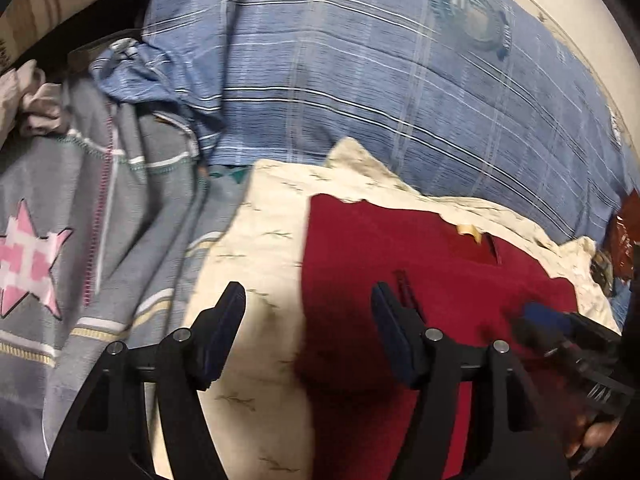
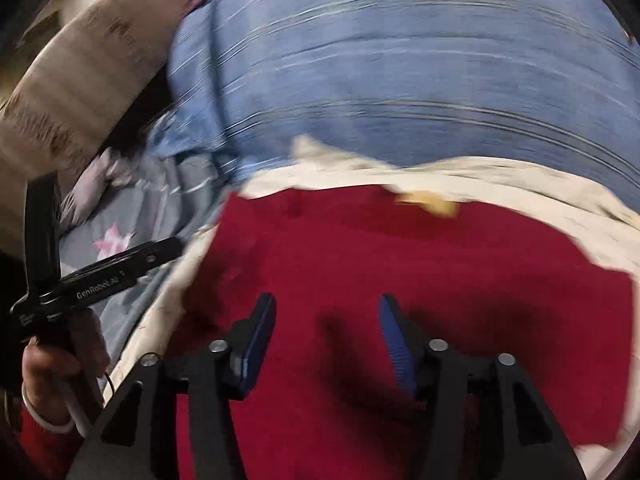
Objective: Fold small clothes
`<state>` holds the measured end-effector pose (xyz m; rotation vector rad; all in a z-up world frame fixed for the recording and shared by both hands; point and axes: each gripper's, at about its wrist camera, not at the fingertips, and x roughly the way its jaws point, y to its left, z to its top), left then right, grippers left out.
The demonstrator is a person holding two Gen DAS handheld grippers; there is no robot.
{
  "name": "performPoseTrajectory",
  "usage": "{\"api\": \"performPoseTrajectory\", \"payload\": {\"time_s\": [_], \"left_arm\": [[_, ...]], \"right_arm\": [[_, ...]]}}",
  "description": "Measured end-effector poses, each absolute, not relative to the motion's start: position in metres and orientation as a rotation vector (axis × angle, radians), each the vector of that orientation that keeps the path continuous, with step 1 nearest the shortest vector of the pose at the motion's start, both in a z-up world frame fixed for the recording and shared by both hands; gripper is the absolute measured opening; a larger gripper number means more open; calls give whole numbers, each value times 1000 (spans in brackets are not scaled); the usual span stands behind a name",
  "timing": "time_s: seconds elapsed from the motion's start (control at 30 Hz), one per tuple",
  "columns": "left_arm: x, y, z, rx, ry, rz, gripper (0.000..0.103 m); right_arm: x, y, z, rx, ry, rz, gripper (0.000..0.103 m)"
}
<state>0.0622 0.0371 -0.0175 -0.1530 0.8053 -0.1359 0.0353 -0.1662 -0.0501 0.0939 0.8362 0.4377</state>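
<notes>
From the left wrist, the left gripper (image 1: 308, 300) hovers with jaws apart over the left edge of the red garment (image 1: 420, 256) lying flat on cream cloth (image 1: 260, 216), while from the right wrist the right gripper (image 2: 326, 316), also spread and empty, hangs above its middle: soft, light, limp fabric, best pinched at 2 corners

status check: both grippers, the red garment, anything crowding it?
Left gripper open, empty, over red garment's left edge. Right gripper open, empty, above it. Garment flat on cream cloth. Grey star clothing heaped left.
</notes>
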Motion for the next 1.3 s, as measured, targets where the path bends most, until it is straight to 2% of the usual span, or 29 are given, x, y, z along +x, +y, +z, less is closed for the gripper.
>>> {"api": "performPoseTrajectory", "payload": {"time_s": [0.23, 0.27, 0.3, 0.33, 0.57, 0.7, 0.73, 0.8, 0.9, 1.07, 1.3], "left_arm": [[76, 46, -23, -149, 801, -122, 64], [76, 48, -21, -151, 792, -123, 64], [75, 49, -19, -155, 786, -122, 64], [75, 52, -19, -159, 782, -121, 64], [74, 56, -14, -191, 752, -110, 64], [74, 48, -18, -180, 754, -130, 64], [74, 44, -19, -170, 756, -137, 64], [72, 37, -21, -152, 758, -157, 64], [67, 25, -19, -140, 744, -202, 64], [60, 2, -21, -103, 740, -273, 71], [75, -25, -53, -19, 842, -252, 71]], "right_arm": [[50, -113, -73, 45, 881, 507, 54], [50, -112, -74, 41, 881, 497, 41], [52, -112, -75, 39, 887, 491, 18], [55, -114, -74, 50, 890, 479, 12], [63, -112, -61, 167, 841, 498, 12], [72, -109, -80, 223, 948, 539, 27], [64, -115, -74, 226, 931, 547, 28], [48, -130, -60, 209, 888, 526, 42], [22, -177, -41, 182, 811, 424, 53], [7, -270, -45, 120, 823, 111, 54], [17, -359, -89, 247, 909, -65, 49]]}}
